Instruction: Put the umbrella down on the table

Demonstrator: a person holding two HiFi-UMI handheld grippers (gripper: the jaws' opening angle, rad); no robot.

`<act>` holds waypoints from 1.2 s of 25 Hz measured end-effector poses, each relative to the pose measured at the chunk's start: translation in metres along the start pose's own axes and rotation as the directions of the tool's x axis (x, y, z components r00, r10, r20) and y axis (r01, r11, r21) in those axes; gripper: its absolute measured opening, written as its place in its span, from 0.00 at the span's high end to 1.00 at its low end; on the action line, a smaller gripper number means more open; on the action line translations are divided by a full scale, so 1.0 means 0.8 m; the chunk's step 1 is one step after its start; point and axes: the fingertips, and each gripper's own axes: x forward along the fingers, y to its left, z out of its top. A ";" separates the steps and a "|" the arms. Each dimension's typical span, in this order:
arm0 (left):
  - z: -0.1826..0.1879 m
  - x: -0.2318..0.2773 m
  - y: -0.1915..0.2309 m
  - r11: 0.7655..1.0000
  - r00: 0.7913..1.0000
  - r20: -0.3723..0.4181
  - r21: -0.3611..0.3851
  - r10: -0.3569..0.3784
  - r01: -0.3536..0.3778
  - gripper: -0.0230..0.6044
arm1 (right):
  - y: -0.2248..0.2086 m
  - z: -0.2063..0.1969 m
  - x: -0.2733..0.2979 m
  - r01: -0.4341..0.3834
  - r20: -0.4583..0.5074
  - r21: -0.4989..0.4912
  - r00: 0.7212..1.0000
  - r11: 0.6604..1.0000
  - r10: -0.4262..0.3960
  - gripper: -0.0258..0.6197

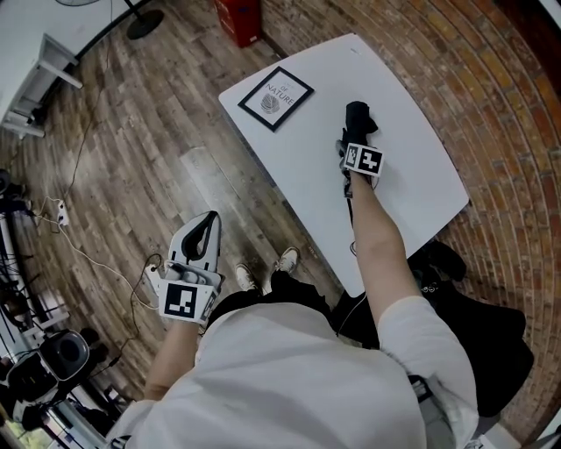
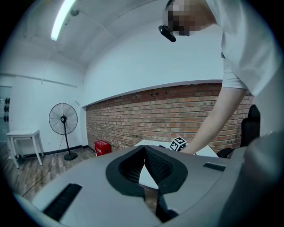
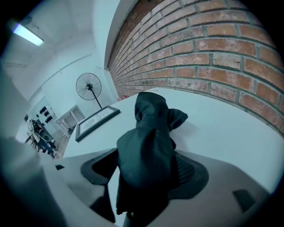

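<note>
A folded black umbrella lies on the white table, a little right of the table's middle. My right gripper is low over its near end, pointing steeply down. In the right gripper view the umbrella runs away between the jaws of the right gripper, its far end resting on the tabletop. A gap shows between the left pad and the fabric, so the jaws stand open around it. My left gripper hangs off the table over the wooden floor, shut and empty.
A framed picture lies at the table's far left corner. A red box and a standing fan are on the floor beyond. A black bag sits by the table's near right edge. A brick wall runs behind.
</note>
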 end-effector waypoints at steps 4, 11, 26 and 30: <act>-0.009 -0.023 0.007 1.000 1.000 -0.007 -0.014 0.006 -0.006 0.93 | 0.009 -0.005 -0.008 -0.060 0.007 0.021 0.998 0.998 0.060 0.34; -0.003 -0.046 0.019 1.000 0.998 0.056 -0.014 -0.024 0.025 0.93 | -0.015 0.002 -0.072 0.041 0.125 0.044 0.991 0.998 -0.046 0.34; -0.006 -0.085 0.027 0.992 0.982 0.159 -0.049 -0.104 0.113 0.93 | 0.008 -0.064 -0.223 -0.180 0.432 0.444 0.901 0.878 -0.034 0.66; -0.009 -0.096 0.037 0.994 0.983 0.158 -0.043 -0.096 0.104 0.93 | -0.002 -0.077 -0.245 -0.132 0.429 0.475 0.898 0.870 -0.098 0.88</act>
